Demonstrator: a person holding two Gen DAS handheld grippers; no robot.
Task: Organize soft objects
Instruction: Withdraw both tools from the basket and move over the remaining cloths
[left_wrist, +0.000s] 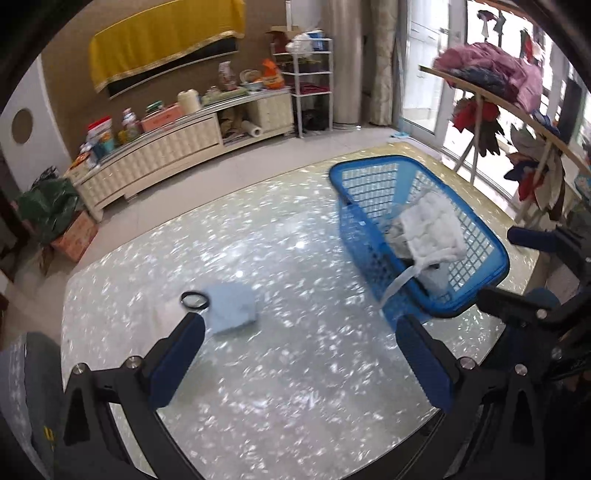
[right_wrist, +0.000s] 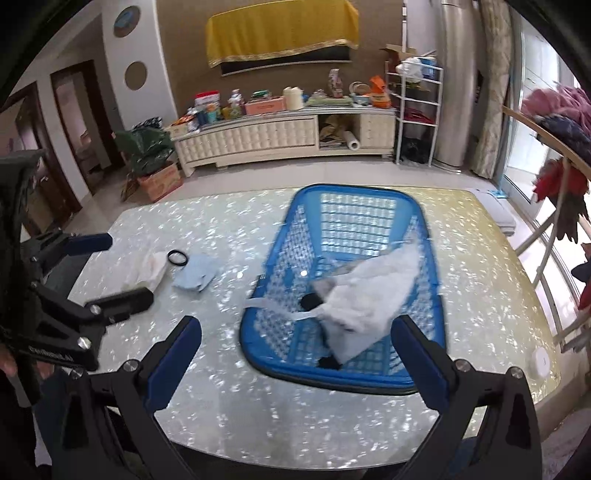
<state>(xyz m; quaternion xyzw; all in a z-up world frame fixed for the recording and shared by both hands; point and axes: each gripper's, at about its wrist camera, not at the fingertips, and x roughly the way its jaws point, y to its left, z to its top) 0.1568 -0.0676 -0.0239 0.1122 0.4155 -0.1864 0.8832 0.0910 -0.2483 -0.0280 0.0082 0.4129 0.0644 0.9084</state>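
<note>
Pale blue folded cloth (left_wrist: 232, 308) flat on the speckled pearly glass tabletop (left_wrist: 295, 387), touching a black ring (left_wrist: 195, 300) at its edge and well apart from the blue plastic lattice basket (left_wrist: 476, 236). Beside the ring in the right wrist view, a crumpled whitish cloth (right_wrist: 153, 266), too blurred to read further. Inside the basket, a white quilted cloth (left_wrist: 430, 225) with a strap trailing over the rim; beneath it grey and dark bits, blurred, not countable.

Left gripper (left_wrist: 299, 338) spread wide, blue-padded fingers (left_wrist: 177, 365) empty, touching nothing, hovering over bare tabletop near the pale blue cloth. Right gripper (right_wrist: 297, 341) likewise spread wide and empty, poised above the near rim of the basket (right_wrist: 332, 376).

Two grippers, one basket, one ring, two cloths loose on the table. Lower bodies of both grippers cut off by the frame edge. Motion blur over basket and contents.
</note>
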